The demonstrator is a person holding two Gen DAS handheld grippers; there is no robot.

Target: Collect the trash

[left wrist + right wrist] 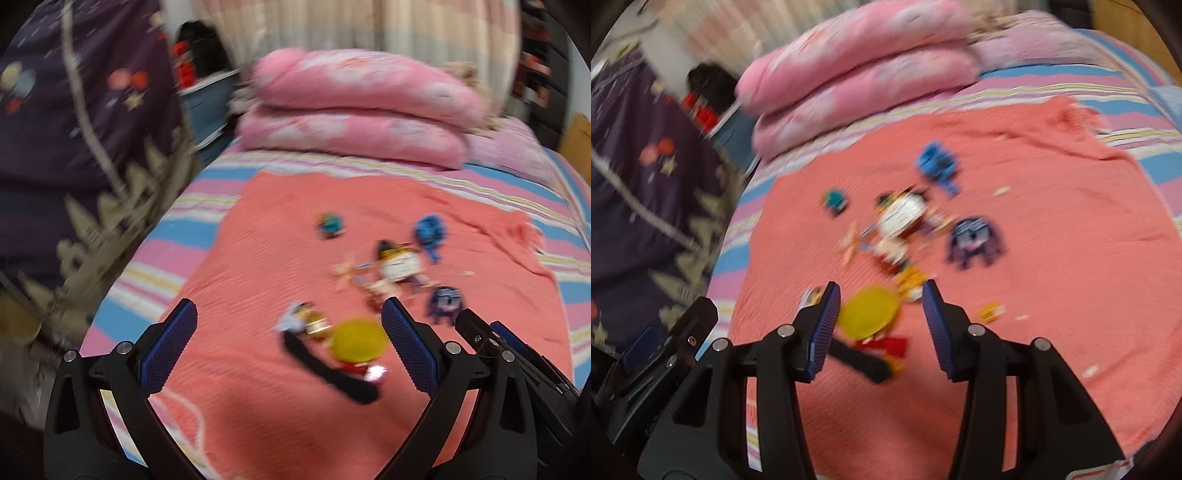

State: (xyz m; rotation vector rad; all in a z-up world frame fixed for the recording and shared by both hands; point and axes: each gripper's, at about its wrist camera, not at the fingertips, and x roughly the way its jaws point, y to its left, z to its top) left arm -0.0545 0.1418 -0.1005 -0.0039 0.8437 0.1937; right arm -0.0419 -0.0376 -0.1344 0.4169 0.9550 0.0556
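Note:
Scattered trash lies on a coral-pink cloth [258,258] spread over a bed. Both views are blurred. A yellow round piece [357,340] [868,313] lies nearest, with a black strip [332,373] [860,360] and red scraps [892,345] by it. Farther off are a white wrapper [400,266] [901,218], a blue wrapper [429,230] [936,162], a dark purple wrapper [445,301] [973,238] and a small teal piece [330,224] [834,201]. My left gripper [290,314] is open above the cloth, just short of the yellow piece. My right gripper [881,291] is open, the yellow piece showing between its fingers.
Folded pink quilts [354,103] [864,70] are stacked at the far end of the striped bedsheet [177,232]. A dark purple patterned fabric [74,147] [639,177] hangs along the left side. Small crumbs [1001,191] dot the cloth's right part. The other gripper's body [517,354] sits at right.

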